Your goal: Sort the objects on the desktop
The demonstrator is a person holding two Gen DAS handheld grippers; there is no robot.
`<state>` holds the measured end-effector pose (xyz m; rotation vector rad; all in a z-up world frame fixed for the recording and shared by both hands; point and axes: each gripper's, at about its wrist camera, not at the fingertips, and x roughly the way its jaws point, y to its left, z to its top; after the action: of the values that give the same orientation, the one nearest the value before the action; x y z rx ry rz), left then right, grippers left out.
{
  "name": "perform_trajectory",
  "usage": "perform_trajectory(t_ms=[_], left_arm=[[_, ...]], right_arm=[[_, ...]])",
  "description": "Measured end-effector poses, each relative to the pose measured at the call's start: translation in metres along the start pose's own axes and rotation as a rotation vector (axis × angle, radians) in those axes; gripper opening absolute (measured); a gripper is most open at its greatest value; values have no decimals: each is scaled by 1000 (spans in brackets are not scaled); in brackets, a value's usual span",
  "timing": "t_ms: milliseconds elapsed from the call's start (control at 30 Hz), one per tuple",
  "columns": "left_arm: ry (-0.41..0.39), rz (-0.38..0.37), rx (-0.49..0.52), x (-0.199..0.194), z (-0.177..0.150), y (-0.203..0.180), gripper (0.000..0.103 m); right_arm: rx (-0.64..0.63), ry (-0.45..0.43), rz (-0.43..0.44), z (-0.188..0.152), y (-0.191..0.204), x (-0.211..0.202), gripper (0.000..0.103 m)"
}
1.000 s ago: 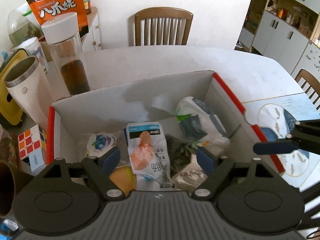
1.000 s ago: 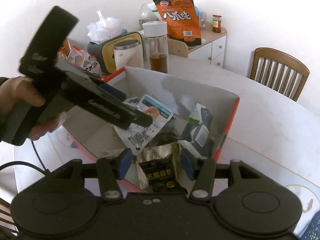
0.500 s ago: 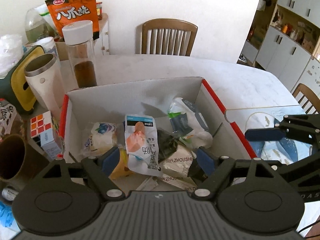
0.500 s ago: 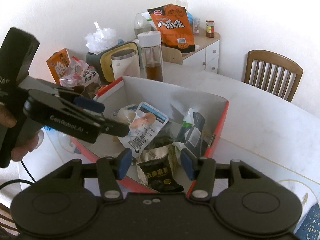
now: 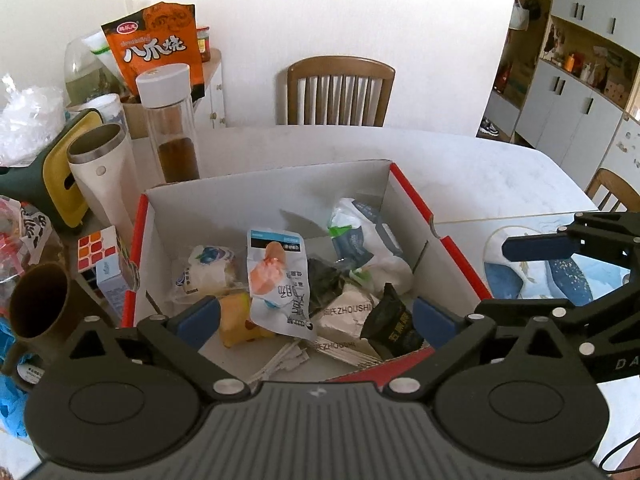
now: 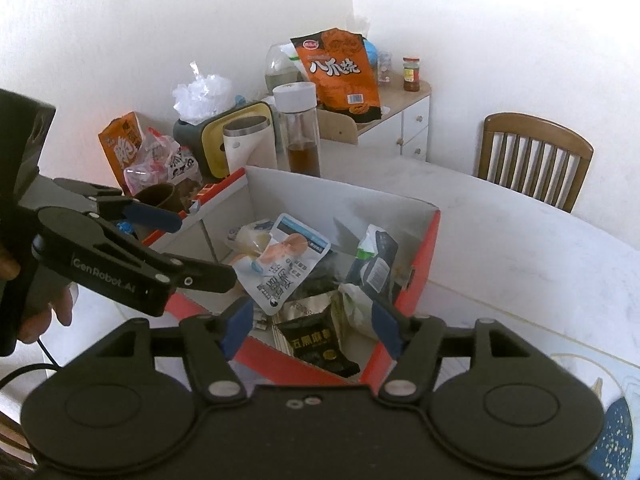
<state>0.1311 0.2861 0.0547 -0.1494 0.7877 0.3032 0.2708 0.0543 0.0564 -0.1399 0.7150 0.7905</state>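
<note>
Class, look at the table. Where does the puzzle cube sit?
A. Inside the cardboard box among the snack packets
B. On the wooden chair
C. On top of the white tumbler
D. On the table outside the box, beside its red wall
D: the puzzle cube stands on the table just outside the cardboard box, by its red wall.

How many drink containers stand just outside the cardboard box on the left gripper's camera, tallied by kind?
Glass bottle with white lid: 1
White tumbler: 1
Brown mug: 1
Total: 3
</note>
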Motion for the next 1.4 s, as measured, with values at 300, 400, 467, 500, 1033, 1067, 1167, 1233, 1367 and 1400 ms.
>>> perform_trajectory(t_ms=[300, 400, 467, 500, 1033, 1067, 1167, 1233, 1367, 1400], left_arm=[[-29, 32, 1, -12, -10, -13, 103], [-34, 44, 6, -15, -13, -16, 103], [-33, 48, -2, -16, -14, -16, 103], [-33, 54, -6, -17, -16, -17, 103], [-23, 122, 23, -21, -27, -25, 103], [-22, 124, 27, -21, -28, -25, 103], [-21, 128, 33, -21, -28, -26, 103], [-26, 130, 34, -21, -29, -26, 103], [-24, 137, 31, -21, -29, -25, 103], [-22, 136, 32, -21, -29, -25, 103]], right_arm=[[9, -37, -23, -8, -2, -16, 85], [19, -36, -23, -11, -4, -18, 86], [26, -36, -18, -13, -5, -19, 87], [28, -36, -17, -15, -5, -20, 87], [30, -28, 6, -20, -3, -20, 88], [31, -27, 7, -20, -3, -20, 88], [31, -27, 9, -20, -2, -20, 88], [31, -26, 8, -20, -2, -20, 88], [33, -26, 7, -20, -2, -20, 88], [36, -25, 6, -20, -2, -19, 88]])
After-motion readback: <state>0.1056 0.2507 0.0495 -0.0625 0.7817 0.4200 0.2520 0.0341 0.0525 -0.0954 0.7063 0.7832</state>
